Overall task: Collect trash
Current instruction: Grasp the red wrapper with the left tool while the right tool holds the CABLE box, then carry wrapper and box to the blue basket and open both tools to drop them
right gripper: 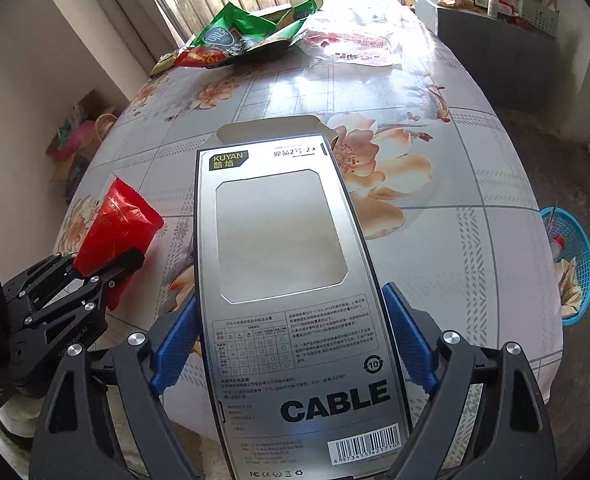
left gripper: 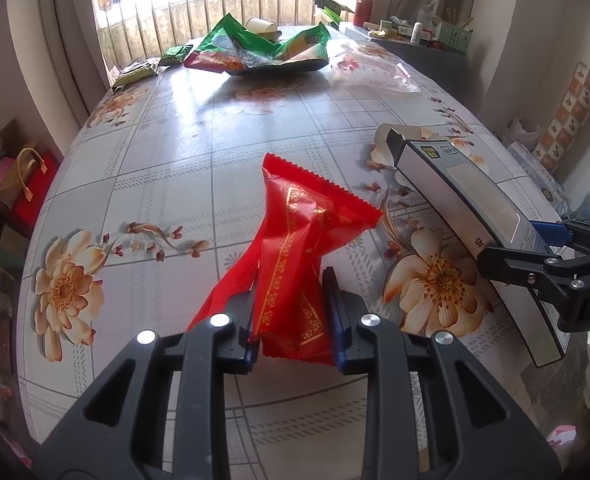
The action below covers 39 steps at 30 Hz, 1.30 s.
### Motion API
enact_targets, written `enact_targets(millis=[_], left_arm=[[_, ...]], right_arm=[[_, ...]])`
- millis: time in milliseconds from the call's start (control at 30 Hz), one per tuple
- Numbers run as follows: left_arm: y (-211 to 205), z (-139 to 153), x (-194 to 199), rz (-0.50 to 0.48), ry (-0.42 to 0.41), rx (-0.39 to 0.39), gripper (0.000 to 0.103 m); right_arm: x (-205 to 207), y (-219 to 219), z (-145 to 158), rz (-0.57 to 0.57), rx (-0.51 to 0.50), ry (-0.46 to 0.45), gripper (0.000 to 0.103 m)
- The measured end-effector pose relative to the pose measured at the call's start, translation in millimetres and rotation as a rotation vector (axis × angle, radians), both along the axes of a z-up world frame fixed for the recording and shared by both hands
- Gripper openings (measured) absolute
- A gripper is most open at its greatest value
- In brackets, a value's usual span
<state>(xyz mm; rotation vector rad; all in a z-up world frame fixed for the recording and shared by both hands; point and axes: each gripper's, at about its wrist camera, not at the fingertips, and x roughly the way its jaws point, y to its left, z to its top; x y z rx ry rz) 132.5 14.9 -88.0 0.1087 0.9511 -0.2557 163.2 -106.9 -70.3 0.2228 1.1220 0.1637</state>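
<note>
My left gripper is shut on a red snack wrapper and holds it above the near part of the floral table. The wrapper also shows in the right wrist view, with the left gripper below it. My right gripper is shut on a flat silver cable box with its far flap open, held over the table's near edge. The box also shows in the left wrist view, with the right gripper on it.
At the table's far end lies a dark tray heaped with green and red snack bags, small green packets beside it and a clear plastic wrapper. A blue basket with rubbish stands on the floor at the right.
</note>
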Motion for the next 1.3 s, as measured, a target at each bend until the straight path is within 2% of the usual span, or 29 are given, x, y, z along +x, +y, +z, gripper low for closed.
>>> enact_targets(millis=[1100, 1200, 1300], left_arm=[[-9, 26, -17, -0.006, -0.068, 0.022, 0.026], [-13, 31, -19, -0.023, -0.065, 0.001, 0.026], [-19, 39, -17, -0.058, -0.057, -0.057, 0.026]], right_arm=[[-22, -17, 19, -0.034, 0.067, -0.072, 0.084], [-26, -26, 20, -0.044, 0.115, -0.079, 0.084], [-32, -37, 23, -0.066, 0.171, -0.098, 0.084]])
